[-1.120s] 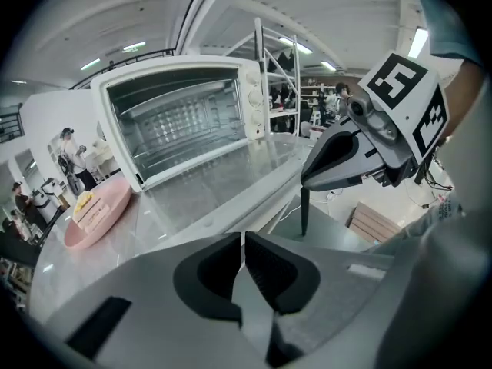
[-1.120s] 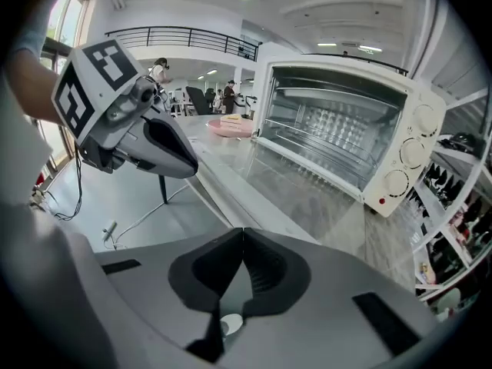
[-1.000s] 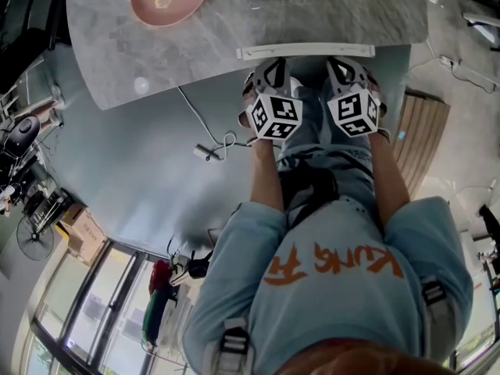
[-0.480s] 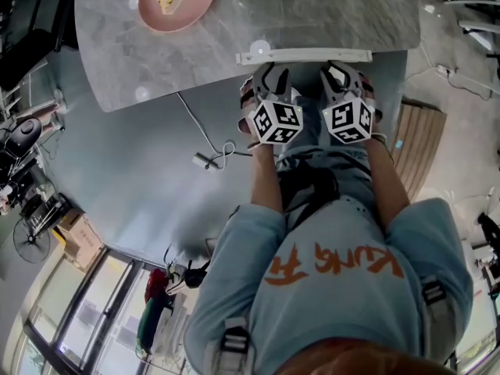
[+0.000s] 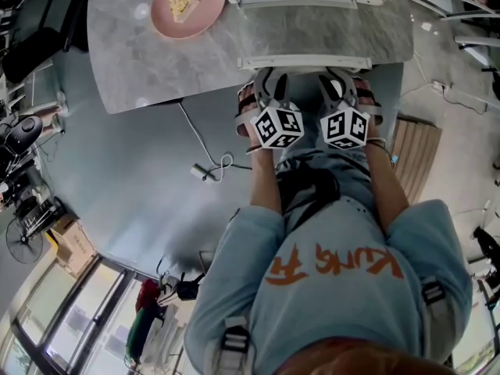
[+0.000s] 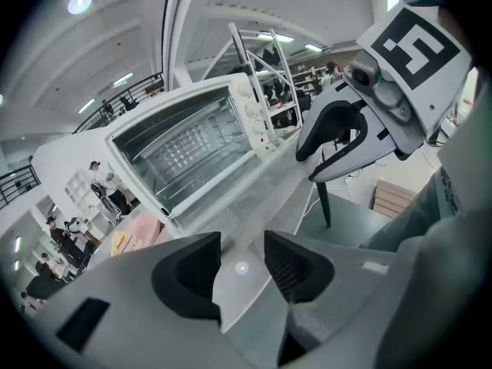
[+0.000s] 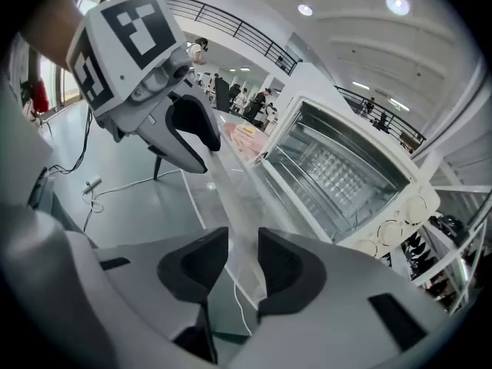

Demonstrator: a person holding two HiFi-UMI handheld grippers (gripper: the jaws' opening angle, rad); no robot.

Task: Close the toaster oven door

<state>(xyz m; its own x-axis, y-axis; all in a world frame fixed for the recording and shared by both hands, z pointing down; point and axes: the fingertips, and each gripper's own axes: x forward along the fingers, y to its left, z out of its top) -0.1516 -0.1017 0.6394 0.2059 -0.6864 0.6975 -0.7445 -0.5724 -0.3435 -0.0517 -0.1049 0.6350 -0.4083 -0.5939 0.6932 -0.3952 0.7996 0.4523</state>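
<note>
Your left gripper (image 6: 242, 254) and right gripper (image 7: 243, 258) are both released, jaws spreading apart. Each gripper view shows the pale front edge of the toaster oven door (image 7: 231, 194) in the gap just ahead of the fingers, pads off it. Those views alone look past the fingertips into the open toaster oven (image 6: 184, 148) and its wire rack. Only the head view shows the door lowered flat toward you, with the pink plate (image 5: 187, 14) on the table (image 5: 133, 61) beyond your left fingers.

Glossy white toaster oven (image 6: 192, 152); polished marble-look table (image 5: 141, 61).
</note>
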